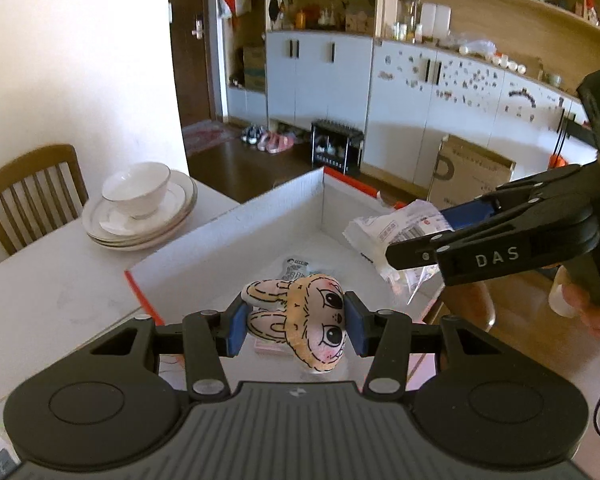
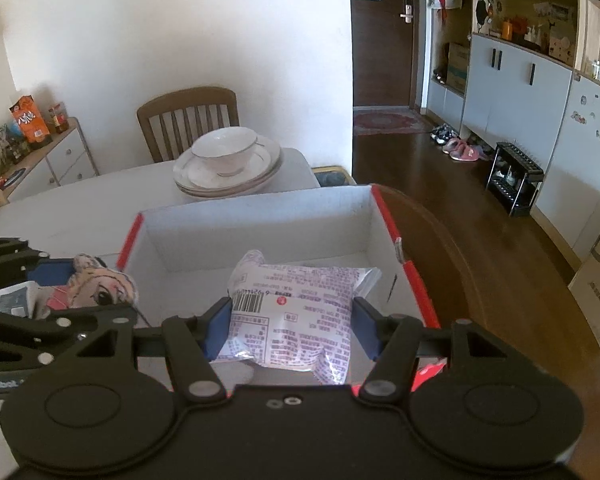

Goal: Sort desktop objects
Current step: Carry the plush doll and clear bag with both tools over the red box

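the box point(image 2: 256, 216), white inside with red edges, sits on the table point(image 1: 52, 280) and serves as the landmark here. left of the box and a little behind it stand stacked plates point(image 1: 140, 220) with a bowl on top, untouched

the left gripper point(image 1: 296, 320) is closed on a plush bunny point(image 1: 300, 316), its blue pads pressing the toy's sides at a narrow gap. from the left wrist view the bunny hangs over the box's near left part, above a small packet point(image 1: 296, 270) already lying on the box floor; from the right wrist view it sits at the box's left rim

the right gripper point(image 2: 290, 330) is clamped on a white printed pouch point(image 2: 292, 312) at a wider gap, and the pouch hangs over the box's middle, above its floor

the step looks like delivery: both items carried to the box, neither yet released. next, each item needs to be well inside the walls, the bunny especially, then the jaws opened so both drop in
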`<state>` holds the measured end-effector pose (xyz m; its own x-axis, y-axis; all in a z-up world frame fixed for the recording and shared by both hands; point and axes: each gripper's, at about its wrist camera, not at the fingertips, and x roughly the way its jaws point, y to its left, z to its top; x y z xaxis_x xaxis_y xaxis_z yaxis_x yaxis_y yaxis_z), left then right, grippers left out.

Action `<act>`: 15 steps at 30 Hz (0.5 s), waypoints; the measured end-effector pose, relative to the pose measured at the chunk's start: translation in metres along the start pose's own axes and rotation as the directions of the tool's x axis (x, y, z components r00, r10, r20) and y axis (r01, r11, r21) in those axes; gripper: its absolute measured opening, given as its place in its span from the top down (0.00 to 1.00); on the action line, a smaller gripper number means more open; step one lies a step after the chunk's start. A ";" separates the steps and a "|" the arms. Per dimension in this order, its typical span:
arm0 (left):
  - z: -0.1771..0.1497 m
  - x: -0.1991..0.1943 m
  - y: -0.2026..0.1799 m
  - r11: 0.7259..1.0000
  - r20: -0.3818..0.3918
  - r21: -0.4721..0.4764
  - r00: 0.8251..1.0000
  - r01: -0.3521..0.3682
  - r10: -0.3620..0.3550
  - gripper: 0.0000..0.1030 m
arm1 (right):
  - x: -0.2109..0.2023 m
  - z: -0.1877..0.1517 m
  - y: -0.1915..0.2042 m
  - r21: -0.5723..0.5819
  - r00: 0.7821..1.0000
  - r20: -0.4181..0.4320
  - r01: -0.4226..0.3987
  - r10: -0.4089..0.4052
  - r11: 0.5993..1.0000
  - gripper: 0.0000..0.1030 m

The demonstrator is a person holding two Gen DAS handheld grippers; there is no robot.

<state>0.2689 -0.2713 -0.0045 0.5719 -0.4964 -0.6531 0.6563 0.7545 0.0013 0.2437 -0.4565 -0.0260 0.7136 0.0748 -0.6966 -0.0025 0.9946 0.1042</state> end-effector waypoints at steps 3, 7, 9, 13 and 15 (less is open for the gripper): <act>0.005 0.021 0.000 1.000 -0.037 -0.002 0.999 -0.008 0.008 0.54 | 0.011 0.002 -0.007 -0.009 1.000 -0.014 -0.007 0.007 1.000 0.39; 0.012 0.052 0.006 1.000 -0.108 -0.017 0.994 -0.012 0.010 0.54 | 0.027 0.003 -0.012 -0.020 0.999 -0.034 -0.013 0.013 1.000 0.39; 0.015 0.067 0.010 1.000 -0.137 -0.018 0.990 -0.024 0.021 0.54 | 0.035 0.004 -0.014 -0.020 0.999 -0.043 -0.010 0.009 1.000 0.39; 0.018 0.097 0.020 0.998 -0.210 -0.046 0.977 -0.037 0.027 0.54 | 0.051 0.005 -0.017 -0.039 0.998 -0.065 -0.021 0.018 0.999 0.39; 0.019 0.110 0.026 0.997 -0.247 -0.069 0.969 -0.041 0.023 0.54 | 0.059 0.003 -0.017 -0.052 0.996 -0.083 -0.027 0.022 0.998 0.40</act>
<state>0.3582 -0.3145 -0.0616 0.4475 -0.3576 -0.8197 0.5969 0.8020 -0.0240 0.2883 -0.4696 -0.0670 0.6526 0.1029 -0.7507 -0.0581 0.9946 0.0858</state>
